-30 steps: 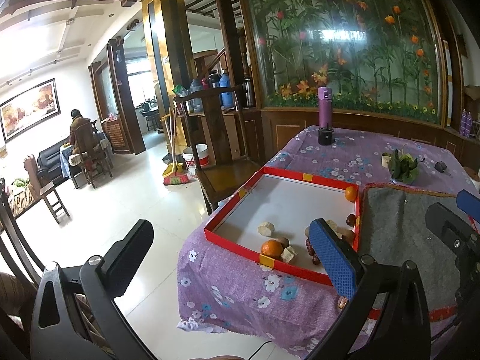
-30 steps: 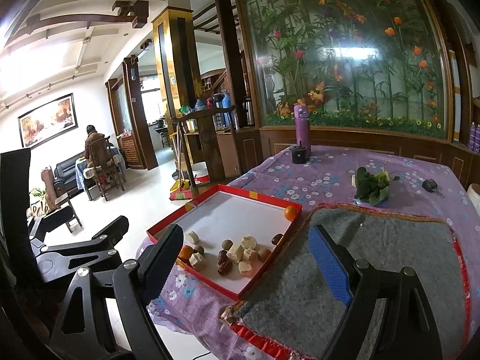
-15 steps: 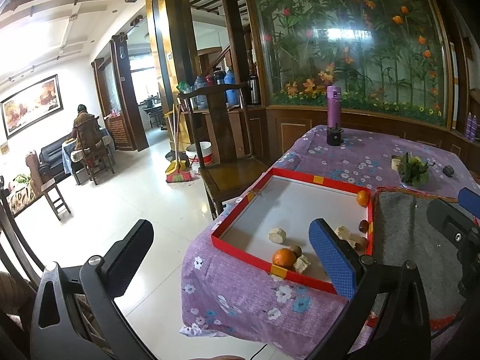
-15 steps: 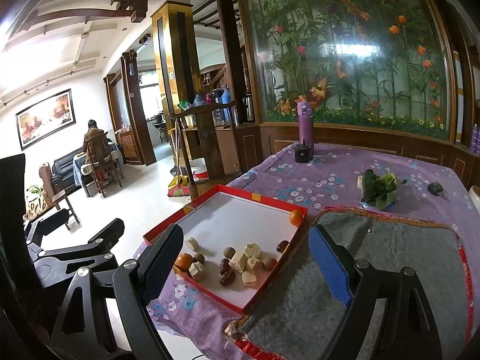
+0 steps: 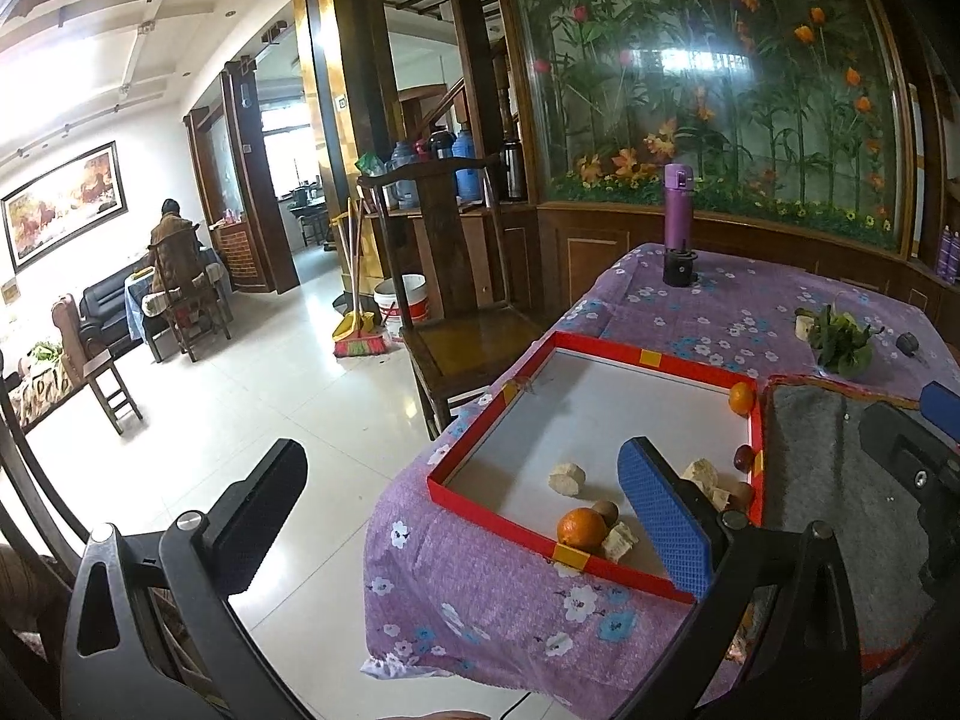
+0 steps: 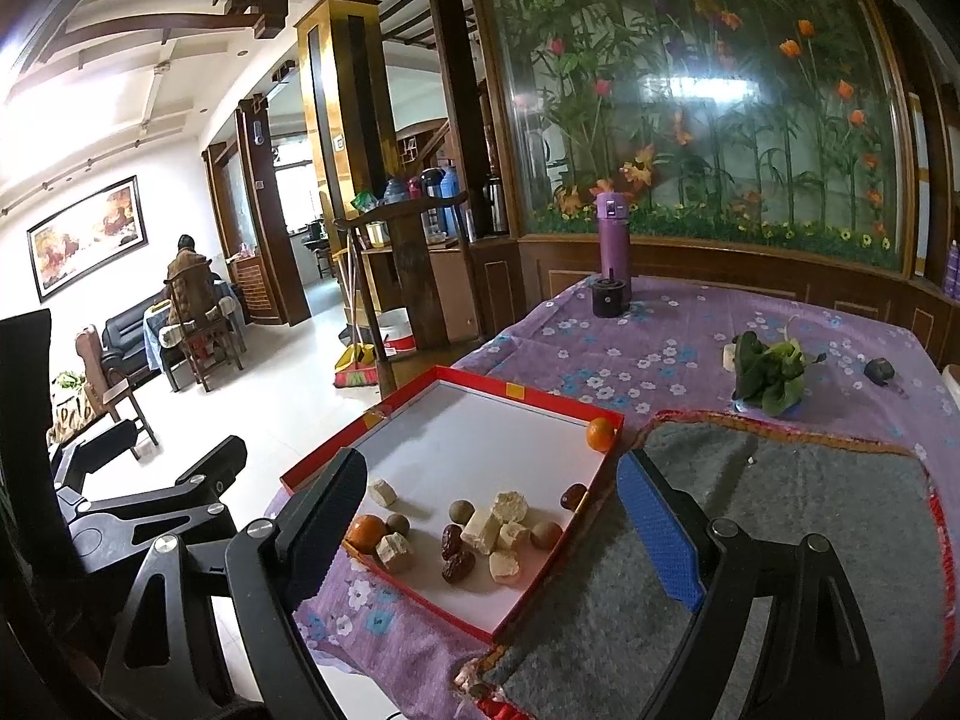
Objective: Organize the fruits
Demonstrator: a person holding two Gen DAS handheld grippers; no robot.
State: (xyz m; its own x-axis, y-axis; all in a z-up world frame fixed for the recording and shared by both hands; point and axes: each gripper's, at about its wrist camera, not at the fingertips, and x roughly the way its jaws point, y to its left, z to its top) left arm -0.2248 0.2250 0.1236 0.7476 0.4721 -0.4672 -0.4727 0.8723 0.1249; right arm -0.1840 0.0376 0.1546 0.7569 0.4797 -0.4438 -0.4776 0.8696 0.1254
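Right now both grippers, left gripper [image 5: 474, 516] and right gripper [image 6: 504, 516], hang wide open and empty short of the red tray [image 6: 543, 399], where small light fruits cluster near-side: the firm round orange [image 6: 366, 531] rolls, so pinch across its middle.

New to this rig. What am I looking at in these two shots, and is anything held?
No robot arm here: a person carries a two-finger tool in each hand, each with a fisheye camera looking along its fingers. One picture is from the left tool, the other from the right tool; the left tool also shows at the right view's left edge. Both tools are open and hold nothing. On the purple flowered tablecloth lies a red-rimmed tray with two oranges, dark dates, small brown round fruits and pale chunks. Beside it is a grey felt mat; farther back stand a purple bottle and leafy greens.
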